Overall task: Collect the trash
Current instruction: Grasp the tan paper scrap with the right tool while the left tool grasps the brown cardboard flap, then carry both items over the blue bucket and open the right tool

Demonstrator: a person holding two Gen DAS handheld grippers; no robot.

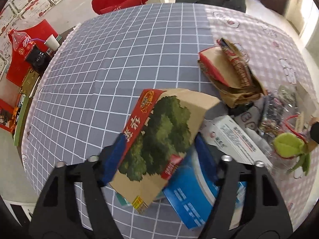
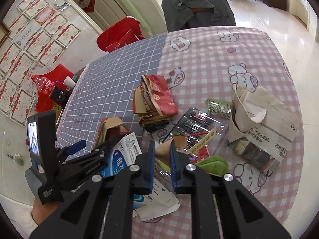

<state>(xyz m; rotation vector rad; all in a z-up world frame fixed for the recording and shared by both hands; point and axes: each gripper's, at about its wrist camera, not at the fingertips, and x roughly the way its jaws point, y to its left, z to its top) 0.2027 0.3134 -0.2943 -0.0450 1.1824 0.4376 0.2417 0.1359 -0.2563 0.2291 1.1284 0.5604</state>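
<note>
The right gripper is seen clamped on a brown ribbed paper cup, nearest the camera. Just left of the cup, a blue-and-white box bears unreadable Chinese print. The left gripper, jaws apart, is set around a tree-printed kraft carton. Beyond the cup, a red bag marked "CAT" is seen.

My left fingers stand apart around a brown tree-printed carton at the frame's centre, tilted over a blue box. Crumpled brown-and-red bags lie on the tabletop at upper right.
</note>
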